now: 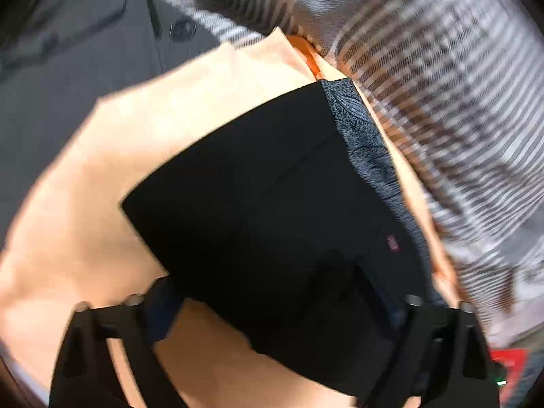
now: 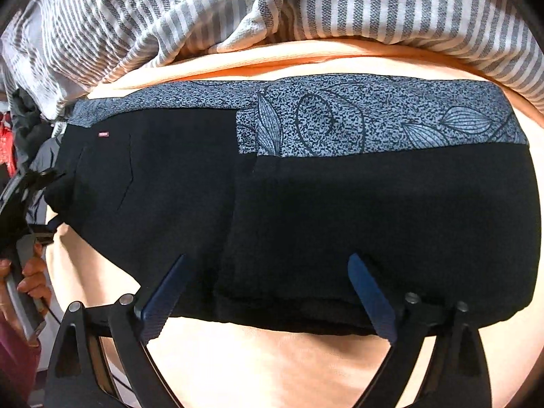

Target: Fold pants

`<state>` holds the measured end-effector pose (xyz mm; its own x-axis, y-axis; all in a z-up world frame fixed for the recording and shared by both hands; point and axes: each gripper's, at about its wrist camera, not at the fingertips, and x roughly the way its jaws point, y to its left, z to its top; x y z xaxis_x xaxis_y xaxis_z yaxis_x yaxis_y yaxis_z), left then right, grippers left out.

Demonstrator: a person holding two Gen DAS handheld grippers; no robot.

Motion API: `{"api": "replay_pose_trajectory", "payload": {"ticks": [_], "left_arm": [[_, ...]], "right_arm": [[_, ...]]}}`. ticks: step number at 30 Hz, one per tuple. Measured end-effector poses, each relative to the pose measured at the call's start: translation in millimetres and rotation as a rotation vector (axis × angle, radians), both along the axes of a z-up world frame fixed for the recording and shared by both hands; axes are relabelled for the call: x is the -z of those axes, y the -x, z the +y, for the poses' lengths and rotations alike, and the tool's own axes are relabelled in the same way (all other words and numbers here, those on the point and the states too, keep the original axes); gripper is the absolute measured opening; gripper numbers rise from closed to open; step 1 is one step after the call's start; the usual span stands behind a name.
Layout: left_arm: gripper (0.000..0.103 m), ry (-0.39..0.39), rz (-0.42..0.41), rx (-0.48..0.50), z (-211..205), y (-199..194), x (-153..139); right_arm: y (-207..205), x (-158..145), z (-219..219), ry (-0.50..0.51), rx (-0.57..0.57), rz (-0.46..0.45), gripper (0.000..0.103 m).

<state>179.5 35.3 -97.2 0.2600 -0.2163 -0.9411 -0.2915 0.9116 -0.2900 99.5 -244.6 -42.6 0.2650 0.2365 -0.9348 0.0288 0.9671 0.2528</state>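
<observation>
Black pants [image 2: 306, 210] folded on peach sheet [image 2: 272, 367], patterned band toward striped blanket [image 2: 204, 10], right gripper [image 2: 268, 292] with fingers apart over near edge, left gripper [image 1: 282, 306] fingers apart at pants end.

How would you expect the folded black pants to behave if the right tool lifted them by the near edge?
The black pants would probably sag and unfold, being soft stacked layers. They look fairly thick, so likely not slippery between the right tool fingers.
</observation>
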Motion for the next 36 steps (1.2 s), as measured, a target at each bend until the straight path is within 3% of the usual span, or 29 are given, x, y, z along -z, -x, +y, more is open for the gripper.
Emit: {"api": "replay_pose_trajectory", "payload": {"ticks": [2, 3, 5, 8, 10, 14, 18, 22, 28, 33, 34, 36], "left_arm": [[0.063, -0.087, 0.004, 0.028, -5, 1, -3], [0.056, -0.101, -0.002, 0.033, -5, 2, -5], [0.050, -0.121, -0.015, 0.046, -5, 4, -10], [0.037, -0.197, -0.052, 0.102, -15, 5, -19], [0.035, -0.268, -0.085, 0.156, -29, 6, -24], [0.033, -0.354, -0.145, 0.236, -43, 13, -32], [0.033, -0.410, -0.193, 0.321, -49, 20, -35], [0.033, -0.419, -0.221, 0.361, -51, 21, -34], [0.033, -0.446, -0.266, 0.396, -56, 28, -36], [0.033, -0.465, -0.288, 0.423, -60, 33, -35], [0.033, -0.456, -0.282, 0.418, -59, 33, -35], [0.033, -0.444, -0.263, 0.402, -57, 31, -33]], "right_arm": [[-3, -5, -1, 0.002, -0.003, 0.020, 0.090], [-3, -11, -3, 0.014, 0.004, 0.025, 0.073], [-11, -25, -3, 0.004, 0.005, 0.035, 0.052], [-33, -51, 11, -0.070, -0.013, 0.031, 0.051], [-55, -65, 30, -0.130, -0.057, 0.057, 0.052], [-106, -82, 95, -0.196, -0.206, 0.162, 0.080], [-150, -94, 164, -0.207, -0.323, 0.215, 0.080], [-177, -90, 225, -0.254, -0.388, 0.290, 0.081], [-187, -52, 312, -0.082, -0.561, 0.415, 0.081], [-184, -14, 352, 0.033, -0.685, 0.567, 0.081], [-181, -7, 356, 0.080, -0.711, 0.592, 0.079], [-177, -1, 361, 0.134, -0.733, 0.591, 0.035]]}}
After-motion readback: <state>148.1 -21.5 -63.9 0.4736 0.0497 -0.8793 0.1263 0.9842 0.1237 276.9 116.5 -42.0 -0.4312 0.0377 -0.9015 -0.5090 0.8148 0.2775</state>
